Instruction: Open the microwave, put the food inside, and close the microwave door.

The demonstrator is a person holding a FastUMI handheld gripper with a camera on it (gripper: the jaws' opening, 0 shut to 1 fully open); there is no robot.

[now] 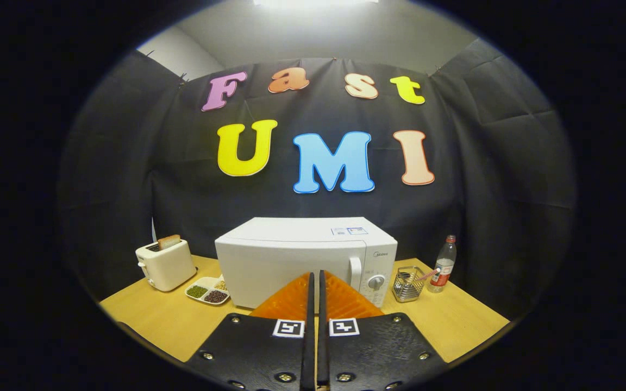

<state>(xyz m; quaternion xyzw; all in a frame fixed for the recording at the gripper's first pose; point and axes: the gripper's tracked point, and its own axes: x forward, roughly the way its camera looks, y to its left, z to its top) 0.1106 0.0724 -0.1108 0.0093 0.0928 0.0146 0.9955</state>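
Jaws (pixel 315 282) nearly closed, gripping nothing, aimed at white box-shaped microwave (pixel 305 258) on pale wooden surface (pixel 457 326), door shut, lower front hidden behind fingers. White divided dish of food (pixel 208 290) just left, partly hidden behind microwave. White toaster (pixel 166 264) farther left.

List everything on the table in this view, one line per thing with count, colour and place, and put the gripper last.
microwave: one, white, door closed, middle of the table, just beyond the fingers.
toaster: one, cream, left of the microwave, a slice of bread sticking up from its slot.
divided dish: one, white, holding green, dark and pale food, between toaster and microwave.
wire basket: one, metal, right of the microwave, something reddish leaning in it.
bottle: one, clear with red label and cap, right of the basket.
table: one, light wood.
gripper: one, fingers closed together on nothing, pointing at the microwave door.
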